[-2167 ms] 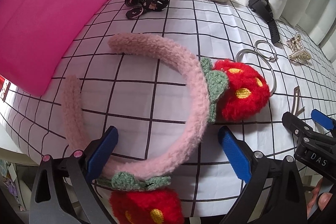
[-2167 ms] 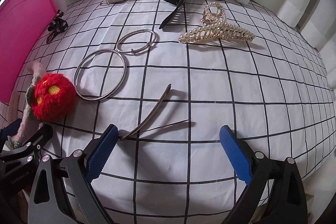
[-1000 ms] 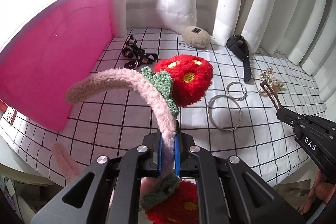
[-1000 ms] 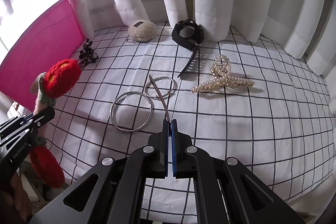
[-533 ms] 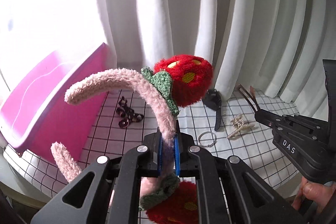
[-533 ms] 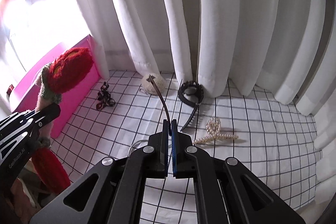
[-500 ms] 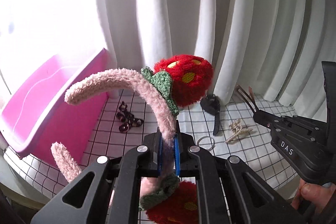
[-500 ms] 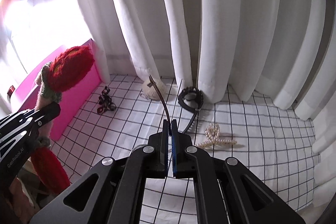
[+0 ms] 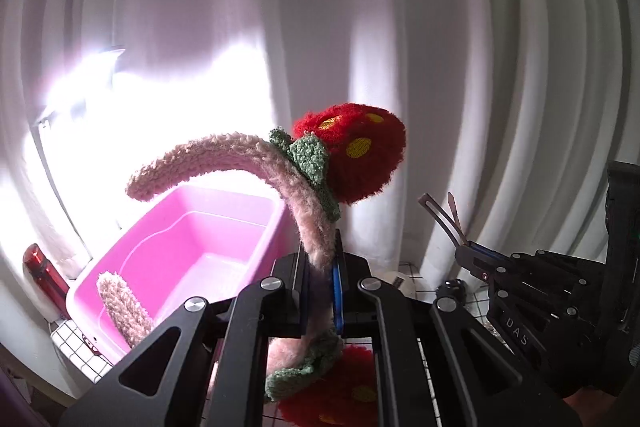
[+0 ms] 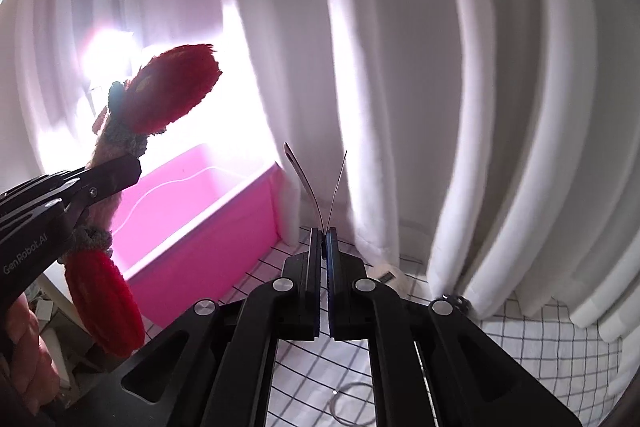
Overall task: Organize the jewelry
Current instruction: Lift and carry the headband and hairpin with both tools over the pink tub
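The fuzzy pink headband (image 9: 288,187) with its red strawberry pom-poms (image 9: 352,155) is held aloft, pinched at mid-band by the left claw (image 9: 320,279), which is clenched on it; the pink bin (image 9: 188,239) sits below, toward eight o'clock in the left wrist view. The right claw (image 10: 323,259) is clenched on the base of a thin metal hair clip (image 10: 316,183), whose two prongs fan upward, with the bin at nine o'clock in the right wrist view. The headband is grasped off balance, its free ends springy, so it could likely swing or catch the bin rim on release and land on the checked worktop (image 10: 540,327) instead. The clip is held by a sliver of metal and might pivot or slip out if the claw tilts. Both loads travel close together and could tangle. Readable writing: "GenRobot.AI" on the left claw as seen from the right wrist, "DAS" on the right claw as seen from the left.
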`<state>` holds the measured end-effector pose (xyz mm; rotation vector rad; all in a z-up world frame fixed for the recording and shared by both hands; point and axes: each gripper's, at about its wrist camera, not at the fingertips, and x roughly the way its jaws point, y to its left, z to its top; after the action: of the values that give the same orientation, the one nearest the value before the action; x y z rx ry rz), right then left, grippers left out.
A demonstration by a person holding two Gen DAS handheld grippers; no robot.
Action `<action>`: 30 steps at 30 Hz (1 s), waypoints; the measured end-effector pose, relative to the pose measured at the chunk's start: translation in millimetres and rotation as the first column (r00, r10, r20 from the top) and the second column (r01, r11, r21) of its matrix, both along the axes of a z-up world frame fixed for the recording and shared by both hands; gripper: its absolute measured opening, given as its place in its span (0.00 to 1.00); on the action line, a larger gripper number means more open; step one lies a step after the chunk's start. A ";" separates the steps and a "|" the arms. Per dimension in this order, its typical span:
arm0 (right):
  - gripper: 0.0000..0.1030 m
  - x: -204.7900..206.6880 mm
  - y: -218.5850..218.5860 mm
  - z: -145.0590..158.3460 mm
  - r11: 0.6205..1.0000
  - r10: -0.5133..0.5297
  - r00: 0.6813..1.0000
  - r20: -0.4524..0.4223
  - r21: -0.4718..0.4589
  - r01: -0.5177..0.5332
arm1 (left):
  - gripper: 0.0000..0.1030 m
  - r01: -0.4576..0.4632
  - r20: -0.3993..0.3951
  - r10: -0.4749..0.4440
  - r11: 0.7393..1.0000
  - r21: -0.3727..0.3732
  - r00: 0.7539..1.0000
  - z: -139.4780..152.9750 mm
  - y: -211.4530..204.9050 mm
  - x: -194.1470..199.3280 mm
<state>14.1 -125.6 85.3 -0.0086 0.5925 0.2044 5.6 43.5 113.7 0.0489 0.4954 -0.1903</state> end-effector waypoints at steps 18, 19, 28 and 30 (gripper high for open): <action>0.03 138.9 181.9 -30.1 0.957 0.273 0.947 -0.169 -0.047 -0.285 | 0.08 -0.215 -0.192 0.213 0.977 0.012 0.958 -58.5 129.3 103.6; 0.03 146.9 184.8 -35.3 0.957 0.275 0.943 -0.190 -0.044 -0.287 | 0.09 -0.213 -0.207 0.210 0.977 0.004 0.956 -62.8 131.7 108.1; 0.03 200.8 211.1 -71.0 0.961 0.241 0.906 -0.349 -0.046 -0.273 | 0.10 -0.241 -0.338 0.227 0.971 0.002 0.913 -100.6 146.0 136.2; 0.04 206.1 212.2 -75.0 0.963 0.228 0.904 -0.363 -0.056 -0.265 | 0.15 -0.246 -0.357 0.230 0.969 0.001 0.905 -102.2 146.5 139.0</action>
<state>220.3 86.6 10.2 -0.1518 0.9638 0.4274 144.6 189.9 11.5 -0.0911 0.8532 0.0332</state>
